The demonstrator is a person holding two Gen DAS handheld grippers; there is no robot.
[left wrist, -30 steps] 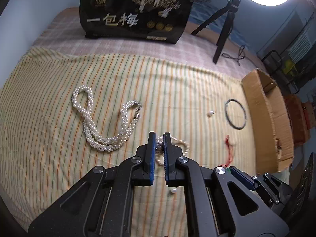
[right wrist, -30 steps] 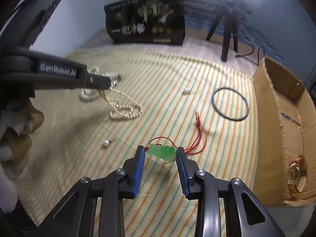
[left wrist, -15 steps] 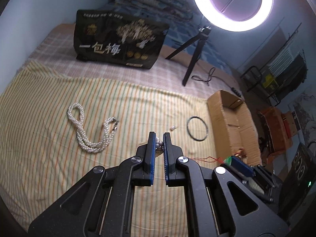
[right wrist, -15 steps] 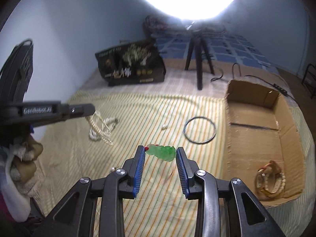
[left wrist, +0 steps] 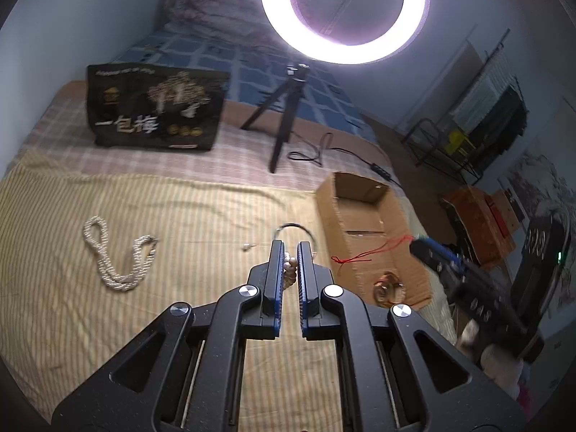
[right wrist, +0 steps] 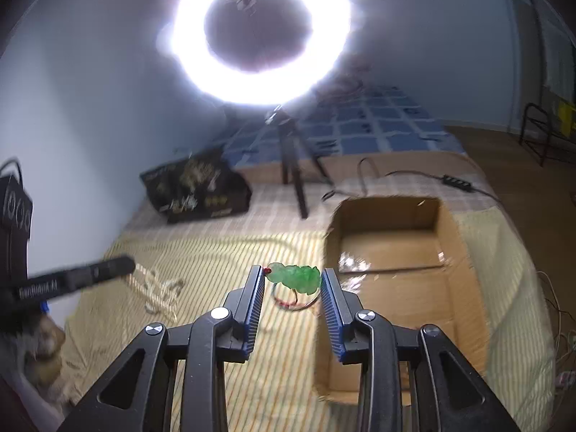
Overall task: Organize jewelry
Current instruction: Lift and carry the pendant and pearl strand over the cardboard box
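The black bag (left wrist: 154, 106) reads "一包梅". The left tool (left wrist: 291, 252) pinches pale beads (left wrist: 289, 270); the right tool (right wrist: 292, 277) grips a green gourd-shaped pendant (right wrist: 297, 278) with a red cord (left wrist: 370, 250).

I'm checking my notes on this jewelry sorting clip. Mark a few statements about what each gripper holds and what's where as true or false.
1. The right gripper holds a green pendant. True.
2. The left gripper is open with nothing in it. False: it is shut on a pearl bracelet.
3. The pearl necklace lies in the cardboard box. False: it lies on the striped cloth.
4. The ring light is lit. True.
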